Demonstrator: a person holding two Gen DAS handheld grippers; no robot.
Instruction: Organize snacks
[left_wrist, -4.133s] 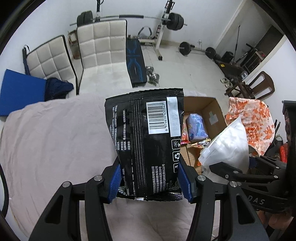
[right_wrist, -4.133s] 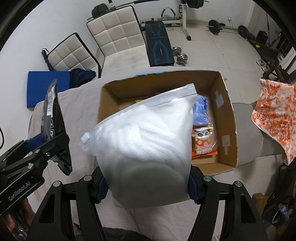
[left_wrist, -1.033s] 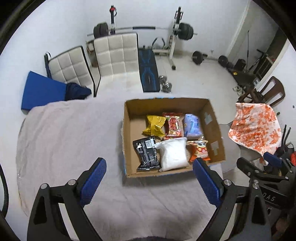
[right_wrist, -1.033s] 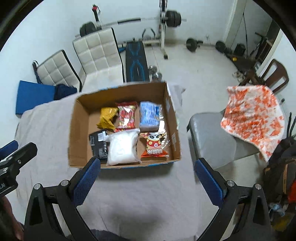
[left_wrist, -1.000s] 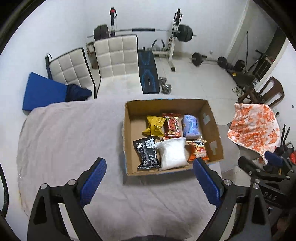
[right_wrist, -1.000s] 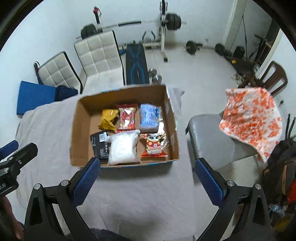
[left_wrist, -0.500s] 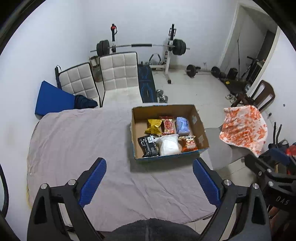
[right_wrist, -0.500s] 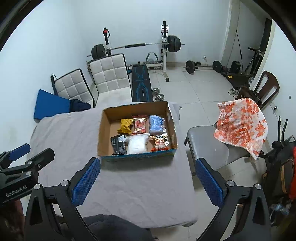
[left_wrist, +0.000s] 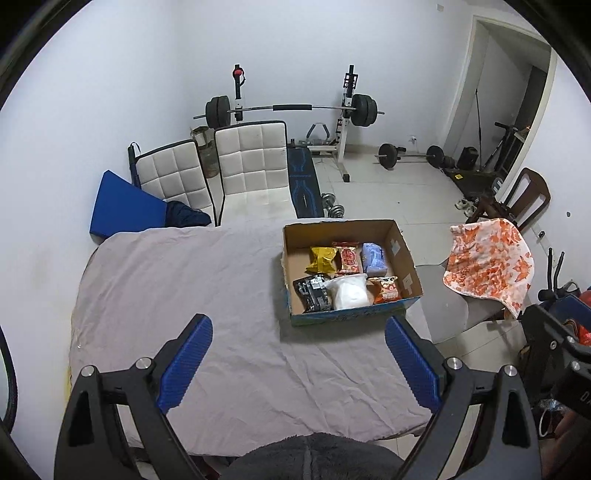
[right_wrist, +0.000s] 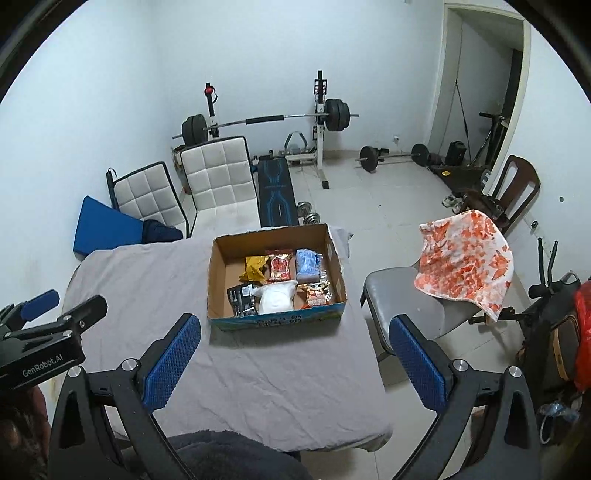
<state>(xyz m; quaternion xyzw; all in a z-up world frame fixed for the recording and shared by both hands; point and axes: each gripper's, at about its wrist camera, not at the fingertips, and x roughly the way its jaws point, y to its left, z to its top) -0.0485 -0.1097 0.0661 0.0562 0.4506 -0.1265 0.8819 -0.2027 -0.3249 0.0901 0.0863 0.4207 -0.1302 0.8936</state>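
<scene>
A cardboard box (left_wrist: 405, 254) (right_wrist: 216, 280) rests on the right part of the cloth-covered table (left_wrist: 184, 280) (right_wrist: 147, 280). Inside lie several snack packs: a black pack (left_wrist: 313, 293) (right_wrist: 241, 297), a white bag (left_wrist: 351, 292) (right_wrist: 276, 297), an orange pack (left_wrist: 387, 289), a yellow pack (left_wrist: 323, 258), a red pack (left_wrist: 348, 256) and a pale blue pack (left_wrist: 373, 254). My left gripper (left_wrist: 297, 365) is open and empty, held high and well back from the box. My right gripper (right_wrist: 293, 363) is likewise open and empty, above the table's near edge.
A grey chair (right_wrist: 406, 299) draped with an orange-patterned cloth (right_wrist: 465, 258) stands right of the table. Two white padded chairs (left_wrist: 251, 162), a blue mat (left_wrist: 125, 210) and a weight bench with barbell (left_wrist: 295, 110) are behind. A dark fuzzy garment (left_wrist: 314, 458) sits below.
Both grippers, which earlier held the black pack and the white bag, are open and have pulled up and back from the box; both packs now lie in the box's front row.
</scene>
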